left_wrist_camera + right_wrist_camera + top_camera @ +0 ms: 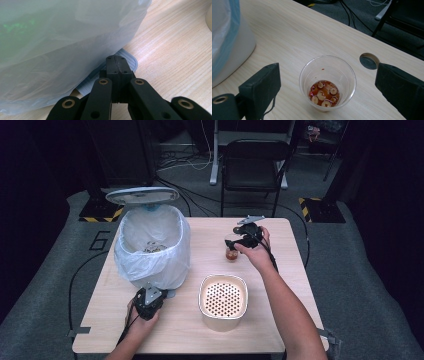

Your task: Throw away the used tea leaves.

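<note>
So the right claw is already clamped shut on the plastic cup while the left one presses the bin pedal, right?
Not quite. The right claw is open, its jaws standing apart on either side of the plastic cup without touching it, as the right gripper view shows. The left claw, shut, is at the bin pedal.

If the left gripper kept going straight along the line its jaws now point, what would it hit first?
The left gripper, jaws shut, points at the grey ribbed pedal at the foot of the bin, with the white bag bulging just above. The pedal would likely come first, though depth is hard to judge and the tips may already touch it.
</note>
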{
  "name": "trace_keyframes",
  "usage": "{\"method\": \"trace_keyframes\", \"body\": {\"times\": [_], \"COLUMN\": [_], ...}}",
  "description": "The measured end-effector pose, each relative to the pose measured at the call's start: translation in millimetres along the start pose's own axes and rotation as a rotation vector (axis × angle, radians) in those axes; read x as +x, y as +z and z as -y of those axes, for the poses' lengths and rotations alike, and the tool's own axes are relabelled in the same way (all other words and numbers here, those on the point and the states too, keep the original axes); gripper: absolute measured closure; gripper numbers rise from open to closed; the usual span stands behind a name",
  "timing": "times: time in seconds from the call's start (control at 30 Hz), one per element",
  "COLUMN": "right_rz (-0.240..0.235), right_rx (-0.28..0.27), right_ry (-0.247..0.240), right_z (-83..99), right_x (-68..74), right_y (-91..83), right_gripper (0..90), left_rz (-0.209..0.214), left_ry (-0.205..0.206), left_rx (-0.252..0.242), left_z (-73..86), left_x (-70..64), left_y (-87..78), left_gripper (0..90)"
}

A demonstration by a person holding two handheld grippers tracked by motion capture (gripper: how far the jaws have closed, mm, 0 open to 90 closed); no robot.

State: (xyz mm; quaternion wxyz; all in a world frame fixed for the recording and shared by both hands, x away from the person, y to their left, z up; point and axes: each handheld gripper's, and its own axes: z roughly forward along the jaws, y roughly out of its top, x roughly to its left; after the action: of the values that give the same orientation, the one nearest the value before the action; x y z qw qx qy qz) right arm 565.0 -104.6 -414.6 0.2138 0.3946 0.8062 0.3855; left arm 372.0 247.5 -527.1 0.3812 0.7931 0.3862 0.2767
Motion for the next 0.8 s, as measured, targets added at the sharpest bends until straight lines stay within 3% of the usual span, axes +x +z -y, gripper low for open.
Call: {"method": "trace_keyframes", "body": {"times": [0.1,0.2,0.23,0.37,0.47,0.8], "right_rz": [0.013,0.016,0.019,0.013,0.014,0.027], "right_rx": [0.026,0.036,0.047,0.039,0.044,0.086], "right_ry": [0.034,0.032,0.057,0.035,0.06,0.052], "right_z": [5.2,7.9,9.7,12.1,12.9,17.3], "right_x": [-2.0,-4.7,-5.5,-9.0,-6.9,-2.4], "right_y": [11.1,15.6,18.0,22.9,26.0,41.7], "right_gripper": [1.8,1.3,1.1,1.3,1.9,8.1], "left_rz": [0.001,0.0,-0.001,-0.003,-0.007,-0.001], "left_ry": [0.005,0.007,0.004,0.01,0.008,0.012], "left_rx": [0.003,0.004,0.001,0.003,-0.002,0.004], "left_z": [-0.1,-0.1,-0.1,-0.2,0.0,-0.2], "left_x": [0.0,0.0,-0.2,-0.4,-0.6,-0.5], "left_y": [-0.3,-0.3,-0.1,-0.3,0.1,-0.4], "left_gripper": [90.0,90.0,90.0,90.0,90.0,90.0]}}
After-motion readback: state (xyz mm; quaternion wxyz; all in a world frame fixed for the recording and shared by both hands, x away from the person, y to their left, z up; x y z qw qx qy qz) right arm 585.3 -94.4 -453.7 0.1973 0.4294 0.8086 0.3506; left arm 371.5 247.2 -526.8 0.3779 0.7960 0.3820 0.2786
